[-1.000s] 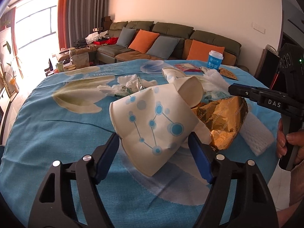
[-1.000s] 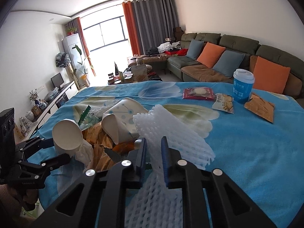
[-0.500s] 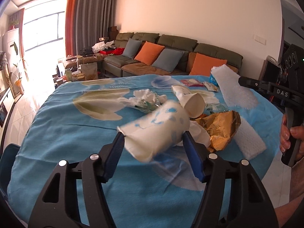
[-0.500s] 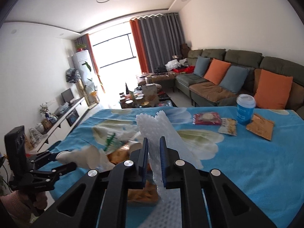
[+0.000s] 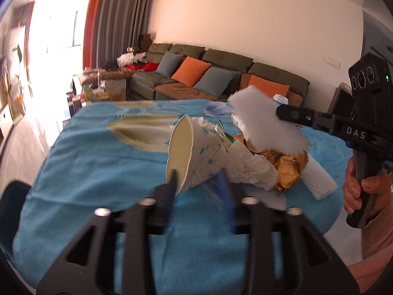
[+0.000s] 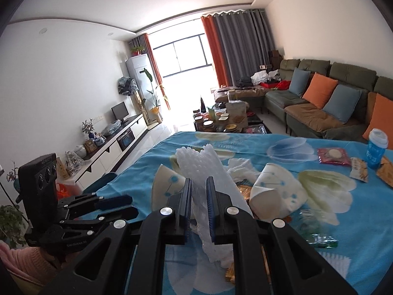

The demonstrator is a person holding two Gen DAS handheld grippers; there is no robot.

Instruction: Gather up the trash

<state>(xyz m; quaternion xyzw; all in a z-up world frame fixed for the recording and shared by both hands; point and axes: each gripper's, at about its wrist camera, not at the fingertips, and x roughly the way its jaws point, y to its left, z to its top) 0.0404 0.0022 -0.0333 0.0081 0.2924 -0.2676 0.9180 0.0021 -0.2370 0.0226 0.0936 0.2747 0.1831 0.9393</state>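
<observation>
A white paper cup (image 5: 196, 157) with blue dots sits between the blurred fingers of my left gripper (image 5: 197, 183). Its mouth faces left, and the jaws are closing and pressing on it. The right wrist view shows this cup (image 6: 167, 184) at the left gripper's tips (image 6: 122, 206), above the cloth. My right gripper (image 6: 197, 196) is shut on a white foam net sleeve (image 6: 203, 169), which it holds up over the pile. From the left wrist view, the foam net (image 5: 265, 123) hangs from the right gripper (image 5: 285, 113).
On the blue-clothed table (image 5: 98, 162) lie crumpled tissue (image 5: 250, 169), a gold wrapper (image 5: 287, 164), another foam piece (image 5: 319, 182), a second paper cup (image 6: 277, 191) and a green wrapper (image 6: 319, 238). Farther back are snack packets (image 6: 332, 156) and a lidded blue cup (image 6: 377, 151). A person's hand (image 5: 356, 189) grips the right handle.
My left jaws have narrowed onto the paper cup, which turned its mouth leftward and came up. The right gripper rose with the foam net, clear of the trash pile.
</observation>
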